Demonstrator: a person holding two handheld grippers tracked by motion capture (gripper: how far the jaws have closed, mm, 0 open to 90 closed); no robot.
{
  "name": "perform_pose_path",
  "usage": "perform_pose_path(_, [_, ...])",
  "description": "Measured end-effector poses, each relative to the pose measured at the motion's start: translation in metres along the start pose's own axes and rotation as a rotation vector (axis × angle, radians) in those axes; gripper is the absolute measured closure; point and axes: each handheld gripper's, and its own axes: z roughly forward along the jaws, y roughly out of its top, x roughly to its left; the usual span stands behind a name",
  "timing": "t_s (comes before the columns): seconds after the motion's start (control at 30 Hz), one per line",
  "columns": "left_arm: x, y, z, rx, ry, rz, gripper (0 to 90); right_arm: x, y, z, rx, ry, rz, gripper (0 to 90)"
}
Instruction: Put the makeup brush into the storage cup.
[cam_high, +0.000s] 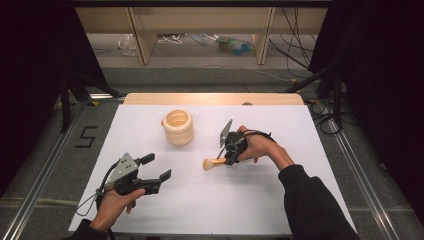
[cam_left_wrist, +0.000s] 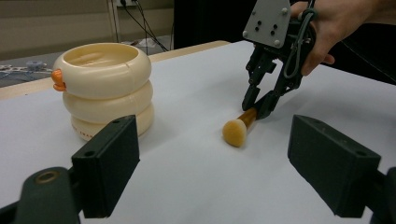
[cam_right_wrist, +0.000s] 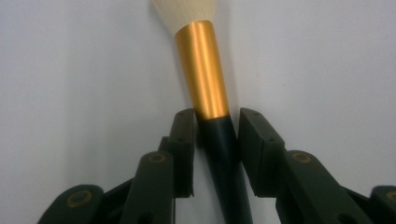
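Two grippers at work: one idle, one on the object, over a white-covered table (cam_high: 200, 210).
Left gripper (cam_high: 156, 167): jaws spread wide with nothing between them, hovering low over the near left of the table, well apart from everything else.
Cream ringed holder (cam_high: 178, 127): a pot of three stacked cream rings with a small orange knob on its side, upright toward the far middle; what shows of its inside looks empty.
Makeup brush (cam_left_wrist: 239, 128): tan bristle head, gold ferrule, dark handle; lying on the sheet between the holder and the right hand, head pointing left.
Right gripper (cam_left_wrist: 260, 106): tilted down, jaws around the dark handle just behind the ferrule; the right gripper view shows a thin gap on one side, so I cannot tell if the grip is firm.
Progress: early, by my judgement. The brush is reached; lifting and probably placing it in the holder remain.
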Motion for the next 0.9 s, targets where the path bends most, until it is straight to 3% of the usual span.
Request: perform_pose_path(0.9, [-0.0008,-0.0004,0.0005,0.002,0.0,-0.007,16.5,0.0041,0.0088,0.0007,0.063,-0.013,0.013,73.4])
